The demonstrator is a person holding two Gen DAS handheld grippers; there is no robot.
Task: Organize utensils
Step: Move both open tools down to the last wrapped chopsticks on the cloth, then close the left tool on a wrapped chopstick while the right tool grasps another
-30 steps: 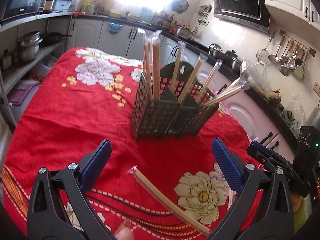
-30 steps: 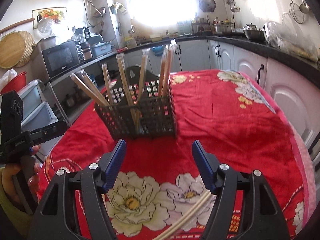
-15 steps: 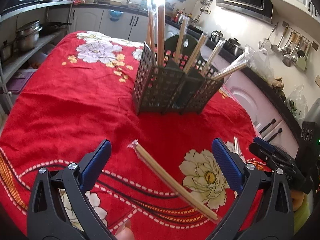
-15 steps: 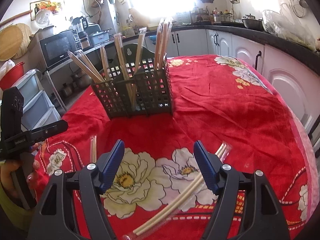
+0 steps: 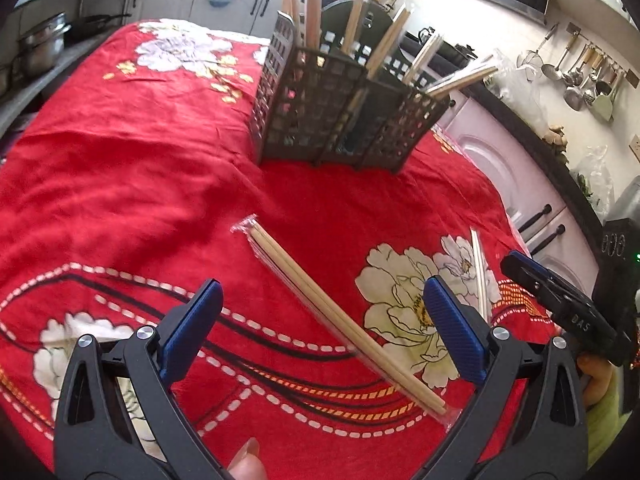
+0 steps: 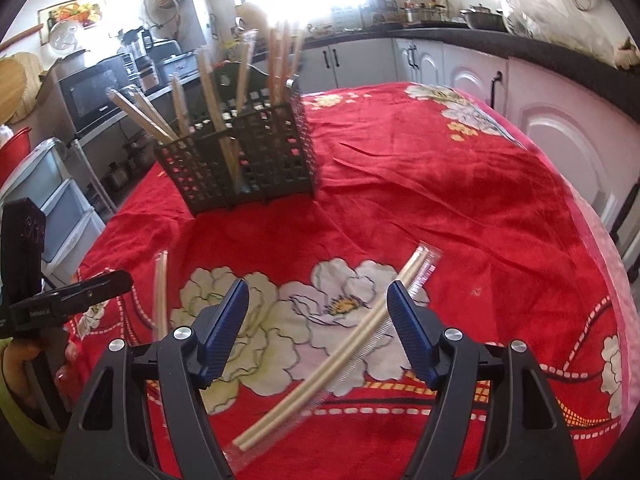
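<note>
A dark lattice utensil caddy (image 5: 344, 116) stands on the red flowered tablecloth (image 5: 120, 168) and holds several wrapped chopstick pairs upright. It also shows in the right wrist view (image 6: 244, 164). A wrapped chopstick pair (image 5: 336, 312) lies on the cloth between my left gripper's (image 5: 320, 320) open, empty jaws. Another wrapped pair (image 6: 344, 344) lies between my right gripper's (image 6: 318, 324) open, empty jaws. A third wrapped pair (image 6: 161, 296) lies to the left, also seen in the left wrist view (image 5: 480, 272).
The right gripper (image 5: 560, 312) shows at the right edge of the left wrist view; the left gripper (image 6: 60, 304) shows at the left of the right wrist view. Kitchen cabinets (image 6: 440, 64) and counters surround the table. Shelves with pots (image 5: 40, 48) stand on the left.
Both grippers have dropped lower and tilted down toward the cloth, so the loose chopstick pairs now lie between their jaws. The caddy has not moved.
</note>
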